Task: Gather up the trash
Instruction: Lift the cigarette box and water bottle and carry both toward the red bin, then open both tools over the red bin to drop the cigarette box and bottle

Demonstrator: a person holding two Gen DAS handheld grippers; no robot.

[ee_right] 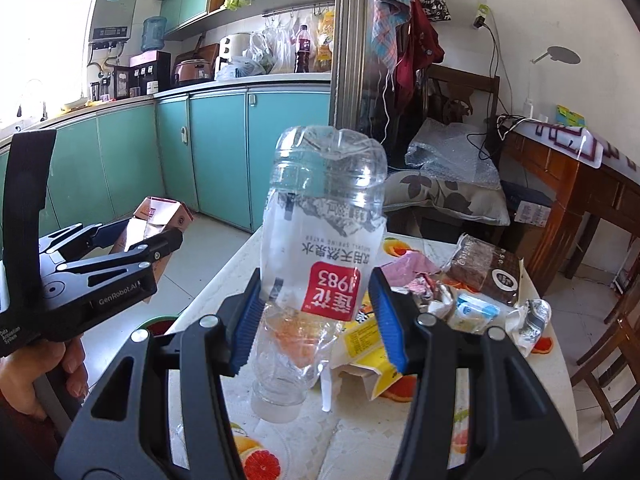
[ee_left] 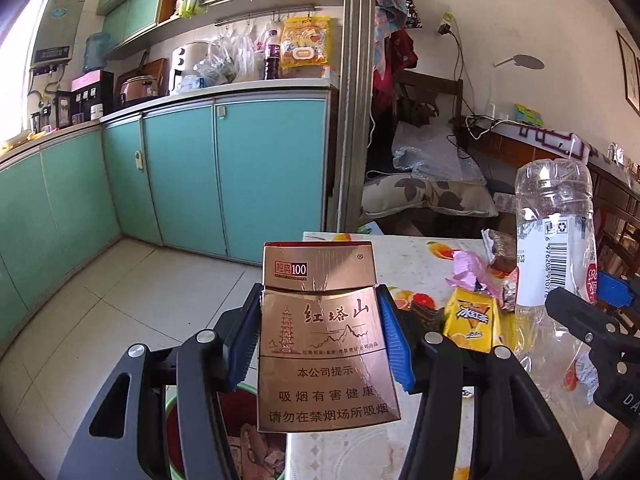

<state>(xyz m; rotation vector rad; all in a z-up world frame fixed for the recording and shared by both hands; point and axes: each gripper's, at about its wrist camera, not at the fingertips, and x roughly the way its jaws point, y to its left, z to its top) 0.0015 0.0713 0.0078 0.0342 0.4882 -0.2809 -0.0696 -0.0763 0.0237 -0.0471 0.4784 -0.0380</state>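
My left gripper is shut on a brown cigarette pack, held upright above a green bin beside the table's left edge. The pack and left gripper also show in the right wrist view. My right gripper is shut on a crushed clear plastic bottle, held upside down above the table; the bottle and right gripper also show in the left wrist view. More trash lies on the table: a yellow drink carton, a pink wrapper, a brown snack packet.
The table has a fruit-print cloth. The bin holds brown scraps. Teal kitchen cabinets stand behind, a cushioned chair behind the table, a wooden side table and a chair to the right.
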